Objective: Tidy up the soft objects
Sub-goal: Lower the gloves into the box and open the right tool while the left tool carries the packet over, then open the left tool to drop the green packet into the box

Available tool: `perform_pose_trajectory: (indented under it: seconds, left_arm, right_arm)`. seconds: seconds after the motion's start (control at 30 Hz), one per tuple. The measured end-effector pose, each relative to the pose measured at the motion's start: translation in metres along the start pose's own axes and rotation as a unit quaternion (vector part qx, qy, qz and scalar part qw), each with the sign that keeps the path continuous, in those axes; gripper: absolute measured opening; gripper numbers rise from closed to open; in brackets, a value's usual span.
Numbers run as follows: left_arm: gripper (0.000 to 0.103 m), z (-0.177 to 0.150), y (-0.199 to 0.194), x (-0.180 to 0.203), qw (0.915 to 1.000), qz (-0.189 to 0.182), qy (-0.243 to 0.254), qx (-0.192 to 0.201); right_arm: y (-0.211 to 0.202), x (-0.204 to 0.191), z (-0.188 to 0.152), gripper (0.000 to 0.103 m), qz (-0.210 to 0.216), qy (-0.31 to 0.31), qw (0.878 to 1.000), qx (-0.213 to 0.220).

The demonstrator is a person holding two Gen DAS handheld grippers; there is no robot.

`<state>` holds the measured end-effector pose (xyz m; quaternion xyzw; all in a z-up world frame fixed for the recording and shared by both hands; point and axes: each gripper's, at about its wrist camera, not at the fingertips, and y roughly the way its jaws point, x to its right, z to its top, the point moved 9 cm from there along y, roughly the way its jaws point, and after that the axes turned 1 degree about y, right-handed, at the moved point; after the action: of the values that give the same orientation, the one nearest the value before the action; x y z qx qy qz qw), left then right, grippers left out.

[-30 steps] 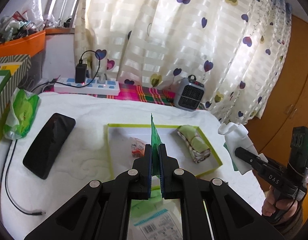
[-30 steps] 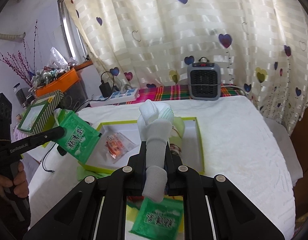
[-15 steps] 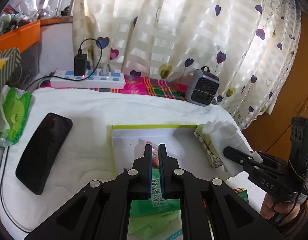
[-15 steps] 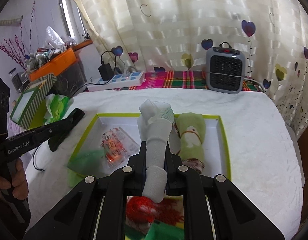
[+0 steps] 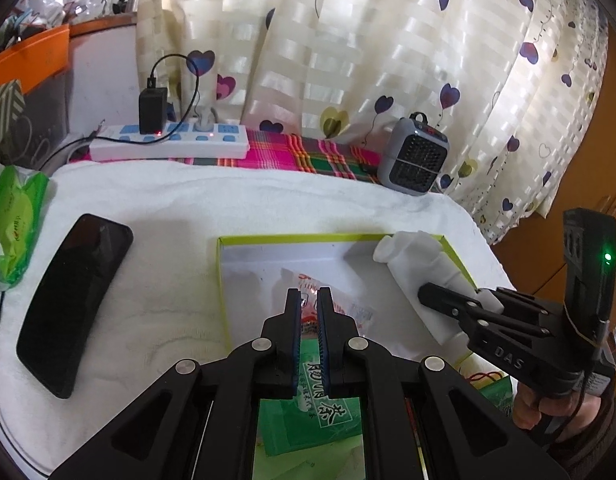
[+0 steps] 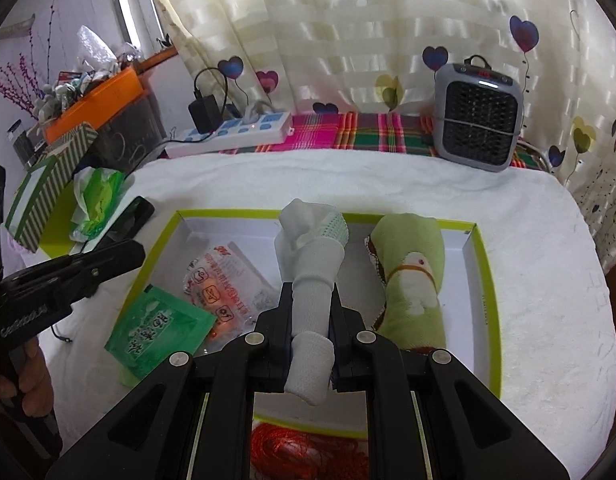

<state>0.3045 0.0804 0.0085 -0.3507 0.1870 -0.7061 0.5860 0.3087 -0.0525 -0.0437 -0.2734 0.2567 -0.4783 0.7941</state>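
Two tools over the tray (image 6: 477, 264): right tool (image 6: 311, 300) grips white sock (image 6: 311, 256).

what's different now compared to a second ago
The left gripper carried the green packet down onto the tray's left edge and let go. The right gripper lowered toward the tray, still clamping the white sock. The green roll stayed put.

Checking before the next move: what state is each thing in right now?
Left gripper: open, empty.
Right gripper: shut on white sock, above tray.
Green packet: released, across tray's left rim.
Green sock roll: lying in tray.
Clear packet: lying in tray.
Phone: screen dark.
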Motion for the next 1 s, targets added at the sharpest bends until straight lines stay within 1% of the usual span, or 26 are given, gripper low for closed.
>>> perform_pose_trajectory:
  seconds: [0.1, 0.17, 0.23, 0.3, 0.37, 0.4, 0.47, 0.53, 0.57, 0.6, 0.67, 0.77, 0.93, 1.0]
  left_arm:
    - [0.013, -0.005, -0.001, 0.000, 0.9999, 0.001, 0.014, -0.008]
    - [0.020, -0.010, -0.007, 0.003, 0.9993, -0.001, 0.034, -0.013]
    - [0.022, -0.015, -0.012, 0.005, 0.9987, -0.004, 0.049, -0.015]
    - [0.023, -0.020, -0.018, 0.005, 0.9984, -0.007, 0.053, -0.018]
    - [0.025, -0.025, -0.026, 0.007, 0.9983, -0.020, 0.052, -0.020]
    - [0.025, -0.026, -0.029, 0.009, 0.9982, -0.025, 0.051, -0.020]
    - [0.028, -0.030, -0.037, 0.014, 0.9975, -0.039, 0.056, -0.020]
    - [0.029, -0.035, -0.041, 0.020, 0.9967, -0.042, 0.066, -0.023]
    - [0.029, -0.038, -0.043, 0.022, 0.9963, -0.043, 0.069, -0.026]
    - [0.029, -0.041, -0.043, 0.024, 0.9959, -0.045, 0.072, -0.030]
    - [0.029, -0.048, -0.044, 0.031, 0.9945, -0.053, 0.082, -0.039]
    - [0.029, -0.059, -0.039, 0.039, 0.9922, -0.053, 0.098, -0.056]
    - [0.029, -0.063, -0.026, 0.039, 0.9922, -0.042, 0.095, -0.068]
    - [0.029, -0.063, -0.023, 0.041, 0.9917, -0.038, 0.102, -0.068]
  right_arm:
    - [0.010, -0.001, -0.001, 0.014, 0.002, -0.002, 1.000, -0.017]
    - [0.016, 0.000, -0.003, 0.016, 0.001, -0.005, 1.000, -0.026]
    - [0.021, 0.000, -0.003, 0.016, -0.003, -0.008, 0.999, -0.032]
    - [0.025, -0.001, -0.004, 0.017, -0.001, -0.010, 0.999, -0.035]
    - [0.027, 0.000, -0.004, 0.019, -0.007, -0.012, 0.999, -0.036]
    - [0.028, 0.000, -0.004, 0.022, -0.008, -0.012, 0.999, -0.035]
    - [0.028, -0.001, -0.003, 0.031, -0.005, -0.011, 0.999, -0.034]
    - [0.026, -0.002, -0.002, 0.058, -0.003, -0.012, 0.999, -0.029]
    - [0.025, -0.003, -0.001, 0.063, -0.002, -0.015, 1.000, -0.026]
    - [0.024, -0.004, -0.001, 0.066, -0.001, -0.016, 1.000, -0.024]
    - [0.022, -0.006, -0.001, 0.066, 0.001, -0.015, 1.000, -0.020]
    - [0.017, -0.004, -0.001, 0.066, 0.000, -0.001, 1.000, -0.013]
    - [0.005, 0.002, 0.003, 0.066, 0.005, 0.027, 1.000, 0.003]
    - [-0.001, 0.003, 0.005, 0.066, 0.008, 0.033, 0.999, 0.007]
